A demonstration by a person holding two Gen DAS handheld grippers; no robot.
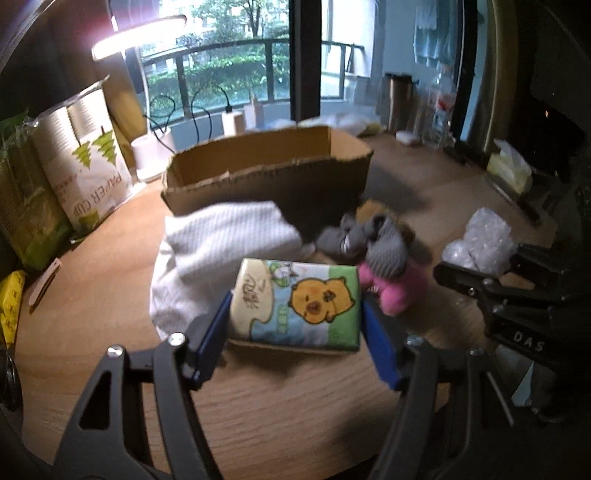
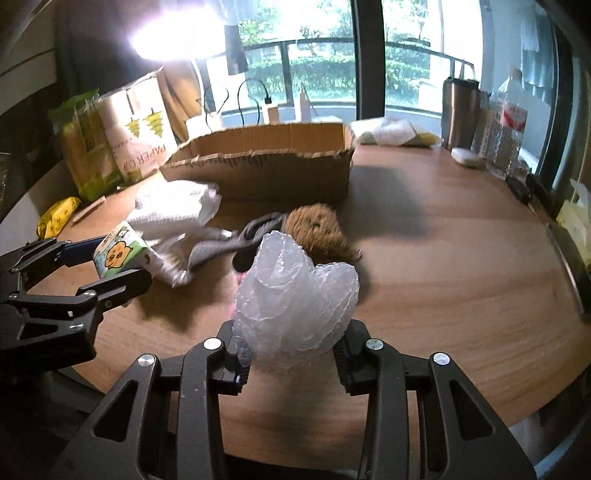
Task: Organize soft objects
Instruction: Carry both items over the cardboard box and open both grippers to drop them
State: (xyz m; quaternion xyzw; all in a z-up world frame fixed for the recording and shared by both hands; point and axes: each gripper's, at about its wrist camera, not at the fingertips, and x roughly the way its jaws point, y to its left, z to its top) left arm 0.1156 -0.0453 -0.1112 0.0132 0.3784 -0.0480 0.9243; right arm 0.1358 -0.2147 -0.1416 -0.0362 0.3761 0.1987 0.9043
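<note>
**Both Grippers Loaded, Carton Ahead**

The tissue pack (image 1: 295,301) sits clamped between the blue pads (image 1: 212,339) of the left gripper (image 1: 295,332), raised clear of the table (image 1: 92,295). The right gripper (image 2: 291,354) is clenched on a crumpled wad of bubble wrap (image 2: 295,295), also held off the surface. Both items appear lifted for transfer into the open cardboard box (image 1: 266,173) directly ahead. Between grippers and box lie a white towel (image 1: 221,236), grey socks (image 1: 369,240), a brown plush (image 2: 317,225) and a pink plush (image 1: 391,288), touching in one loose pile; these are judged still unsorted.

The surface is a round wood-grain table. A paper cup sleeve (image 1: 88,162), a steel tumbler (image 2: 460,110) and a lit lamp (image 1: 136,33) stand along the window side.
</note>
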